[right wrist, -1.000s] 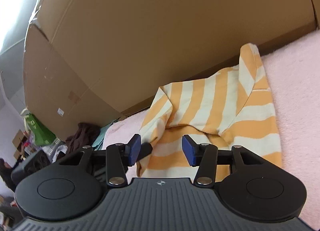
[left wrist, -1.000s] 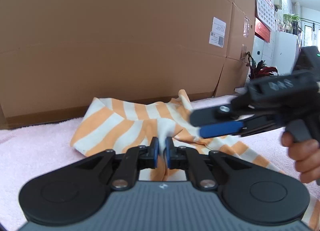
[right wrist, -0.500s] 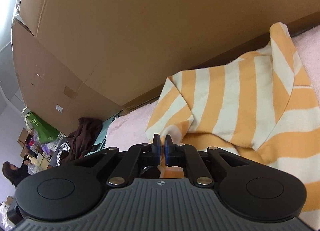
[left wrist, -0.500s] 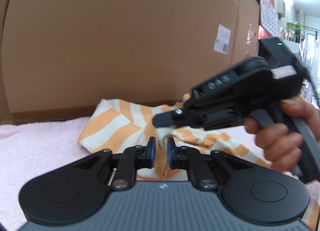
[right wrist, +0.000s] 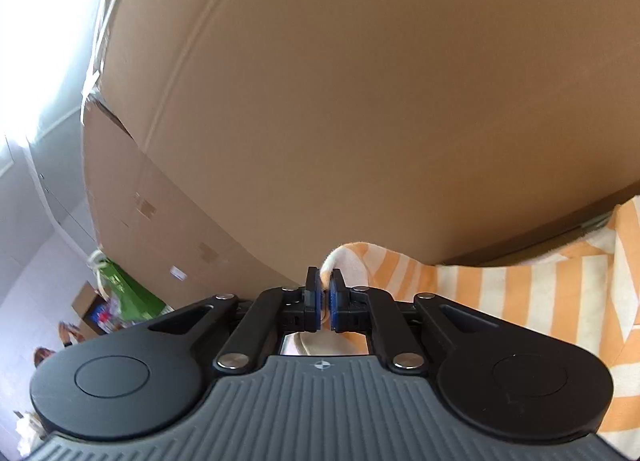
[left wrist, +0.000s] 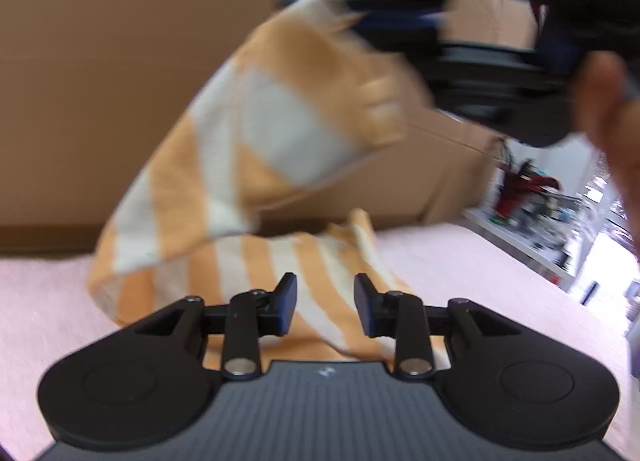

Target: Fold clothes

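A fuzzy pale-pink towelling surface (left wrist: 460,261) covered the work area, and a tall wall of brown corrugated cardboard (right wrist: 360,101) stood along its far edge. Beyond the cardboard's end, in the left wrist view, a bright room showed a white shelf with a red-leaved plant (left wrist: 524,185), all of it blurred. In the right wrist view a green bag (right wrist: 124,293) sat low on the floor beside the cardboard.

The left gripper (left wrist: 323,303) hung low over the surface with its blue-padded fingers spread well apart and nothing between them; the cloth lay just beyond and beneath them.

The right gripper (right wrist: 325,301) had its two fingers pressed together on a white edge of the orange-and-cream striped knit garment (right wrist: 520,293), a small fold of fabric poking up between the pads. From the left wrist camera this gripper (left wrist: 400,17) appeared blurred high in the frame, held by a hand (left wrist: 604,109), with the pinched part of the garment (left wrist: 280,121) lifted up in front of the cardboard. The rest of the garment trailed down and lay crumpled on the pink surface close to the cardboard wall.
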`<action>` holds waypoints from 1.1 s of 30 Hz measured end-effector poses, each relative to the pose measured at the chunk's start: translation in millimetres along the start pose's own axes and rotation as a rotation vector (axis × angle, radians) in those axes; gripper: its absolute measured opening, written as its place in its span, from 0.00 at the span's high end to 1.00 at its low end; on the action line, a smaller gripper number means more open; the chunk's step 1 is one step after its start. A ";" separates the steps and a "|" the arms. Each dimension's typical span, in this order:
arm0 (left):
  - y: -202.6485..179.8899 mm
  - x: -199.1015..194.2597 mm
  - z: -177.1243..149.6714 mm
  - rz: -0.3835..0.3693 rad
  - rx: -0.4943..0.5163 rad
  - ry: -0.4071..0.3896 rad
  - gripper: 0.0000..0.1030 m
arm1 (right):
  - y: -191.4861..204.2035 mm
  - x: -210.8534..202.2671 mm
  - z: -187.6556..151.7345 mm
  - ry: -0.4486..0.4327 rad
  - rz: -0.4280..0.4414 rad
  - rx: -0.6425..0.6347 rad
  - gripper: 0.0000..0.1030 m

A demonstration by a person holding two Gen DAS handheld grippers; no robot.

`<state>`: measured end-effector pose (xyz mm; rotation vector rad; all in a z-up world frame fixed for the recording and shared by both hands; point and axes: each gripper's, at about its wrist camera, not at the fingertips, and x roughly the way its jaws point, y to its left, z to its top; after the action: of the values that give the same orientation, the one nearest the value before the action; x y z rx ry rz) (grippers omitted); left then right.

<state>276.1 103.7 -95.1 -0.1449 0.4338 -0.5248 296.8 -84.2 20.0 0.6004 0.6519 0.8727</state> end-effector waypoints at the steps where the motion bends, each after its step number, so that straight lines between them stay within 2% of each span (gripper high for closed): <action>1: 5.6 3.5 3.0 0.017 -0.008 -0.007 0.60 | 1.1 -5.0 1.9 -0.014 0.017 0.007 0.95; 2: 12.0 6.5 5.2 0.034 -0.024 -0.011 0.54 | 2.2 -10.2 3.7 -0.029 0.034 0.014 0.95; 3: 18.3 9.3 6.3 0.046 -0.041 -0.012 0.52 | 3.3 -15.4 5.4 -0.043 0.052 0.021 0.95; 8: 29.8 18.0 -1.9 0.083 -0.072 0.017 0.50 | 2.6 -42.1 14.4 -0.110 0.103 0.041 0.95; 11: 26.9 19.5 -7.5 0.066 -0.093 0.013 0.47 | -1.2 -60.0 19.4 -0.154 0.136 0.074 0.95; 15: 12.6 21.8 -9.1 0.061 -0.019 0.014 0.42 | -10.2 -77.9 17.7 -0.205 0.179 0.109 0.95; 19: 12.7 21.3 -9.5 0.065 -0.021 -0.005 0.40 | -16.8 -90.9 8.7 -0.216 0.229 0.132 0.95; 23: 9.8 10.7 -11.7 0.038 -0.024 -0.015 0.38 | -14.9 -100.4 -6.0 -0.215 0.286 0.115 0.95; 27: -0.6 8.9 -13.5 0.018 0.010 -0.006 0.27 | -7.8 -109.3 -13.7 -0.213 0.322 0.073 0.95; 31: -5.7 5.1 -13.1 -0.030 -0.010 0.007 0.29 | -4.5 -109.1 -17.6 -0.216 0.328 0.054 0.95; 33: -12.9 -0.1 -10.5 -0.095 -0.027 0.017 0.33 | -2.9 -109.0 -19.6 -0.217 0.331 0.045 0.95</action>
<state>265.6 92.5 -101.4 -0.1873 0.4519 -0.6136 231.7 -172.7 34.1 0.8460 0.3802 1.0839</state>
